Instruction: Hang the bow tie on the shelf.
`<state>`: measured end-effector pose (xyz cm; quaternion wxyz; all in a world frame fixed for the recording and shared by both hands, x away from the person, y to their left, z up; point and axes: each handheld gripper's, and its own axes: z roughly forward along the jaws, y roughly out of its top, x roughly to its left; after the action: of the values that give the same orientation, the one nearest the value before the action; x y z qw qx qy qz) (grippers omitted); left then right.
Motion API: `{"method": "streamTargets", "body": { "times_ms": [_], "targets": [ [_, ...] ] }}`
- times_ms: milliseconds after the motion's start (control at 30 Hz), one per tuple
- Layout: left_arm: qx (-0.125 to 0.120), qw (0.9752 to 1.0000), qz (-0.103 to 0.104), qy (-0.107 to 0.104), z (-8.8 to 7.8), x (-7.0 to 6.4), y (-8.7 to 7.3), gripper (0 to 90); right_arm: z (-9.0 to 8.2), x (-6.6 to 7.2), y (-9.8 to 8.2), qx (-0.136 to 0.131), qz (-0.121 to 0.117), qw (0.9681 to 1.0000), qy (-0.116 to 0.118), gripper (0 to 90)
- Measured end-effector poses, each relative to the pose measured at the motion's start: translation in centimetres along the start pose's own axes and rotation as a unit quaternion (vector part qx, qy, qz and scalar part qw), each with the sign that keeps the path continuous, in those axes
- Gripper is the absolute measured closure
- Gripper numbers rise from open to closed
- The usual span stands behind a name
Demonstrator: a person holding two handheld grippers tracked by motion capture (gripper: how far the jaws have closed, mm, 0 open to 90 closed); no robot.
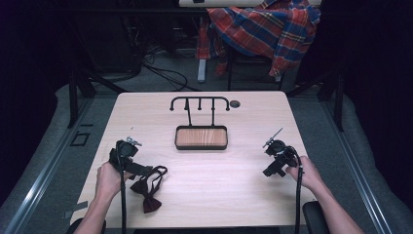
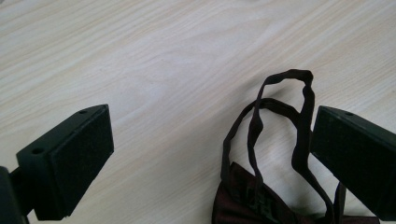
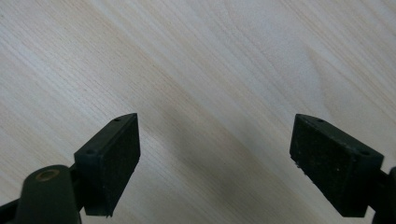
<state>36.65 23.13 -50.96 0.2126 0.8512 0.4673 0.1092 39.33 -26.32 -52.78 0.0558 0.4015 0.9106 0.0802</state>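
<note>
A dark maroon bow tie with a thin looped strap lies near the wooden-based stand. The left gripper, jaws apart, hovers over its strap; the right gripper is spread too.

Left gripper and right gripper, jaws wide apart, low over opposite sides.

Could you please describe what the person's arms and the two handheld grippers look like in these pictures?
Both forearms are bare, with no sleeves in view. The left gripper and right gripper are black, each trailing a black cable toward the person. A small grey plate sits atop each. In the gripper views, the jaws are blocky black pads with a matte, foam-like face and small screw holes on their outer sides.
</note>
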Motion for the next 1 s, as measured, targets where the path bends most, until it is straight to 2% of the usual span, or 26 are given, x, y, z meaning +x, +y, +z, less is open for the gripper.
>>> {"method": "streamTargets", "body": {
  "times_ms": [67,400,500,567,633,667,700,733,800,833,900,933,1000],
  "targets": [
    [0.002,1.0,0.007,-0.006,0.3,-0.3,0.4,0.1,0.0,-0.1,-0.1,-0.007,0.002,1.0,-0.004,15.7],
    [0.025,0.9995,0.008,-0.016,1.5,-0.7,1.0,0.9,0.2,0.0,-0.1,-0.009,0.009,0.9999,0.0,15.9],
    [0.032,0.9992,0.013,-0.021,1.8,-0.8,1.1,15.6,0.3,0.2,-0.2,-0.017,0.016,0.9997,-0.002,15.9],
    [0.038,0.9988,0.018,-0.024,2.1,-0.9,1.1,16.7,0.3,0.1,-0.2,-0.011,0.011,0.9999,0.0,15.9],
    [0.041,0.9987,0.02,-0.023,2.3,-1.0,1.1,24.0,0.1,0.0,-0.1,-0.002,0.003,1.0,-0.001,15.8],
    [0.042,0.9986,0.02,-0.024,2.4,-1.1,1.2,26.2,0.3,0.1,-0.2,-0.012,0.01,0.9999,-0.002,15.9],
    [0.044,0.9986,0.019,-0.023,2.6,-1.1,1.3,28.7,0.2,0.1,-0.1,-0.005,0.008,1.0,-0.001,16.0],
    [0.051,0.9982,0.023,-0.024,2.9,-1.3,1.5,34.0,0.3,0.2,-0.1,-0.01,0.011,0.9999,0.002,15.9],
    [0.056,0.9977,0.027,-0.027,3.1,-1.3,1.6,36.5,0.2,0.2,0.0,-0.004,0.005,1.0,0.0,16.0],
    [0.061,0.997,0.033,-0.033,3.3,-1.3,1.6,42.5,0.2,0.3,-0.1,-0.009,0.007,0.9999,-0.001,15.8],
    [0.064,0.9967,0.036,-0.034,3.4,-1.4,1.6,47.4,0.2,0.3,-0.1,-0.007,0.007,1.0,-0.001,15.7],
    [0.067,0.9962,0.041,-0.04,3.5,-1.4,1.6,47.4,0.3,0.4,-0.2,-0.016,0.014,0.9998,0.003,15.7],
    [0.07,0.9956,0.044,-0.045,3.6,-1.5,1.5,55.4,0.3,0.2,-0.3,-0.013,0.015,0.9998,0.001,16.2]
  ]
}}
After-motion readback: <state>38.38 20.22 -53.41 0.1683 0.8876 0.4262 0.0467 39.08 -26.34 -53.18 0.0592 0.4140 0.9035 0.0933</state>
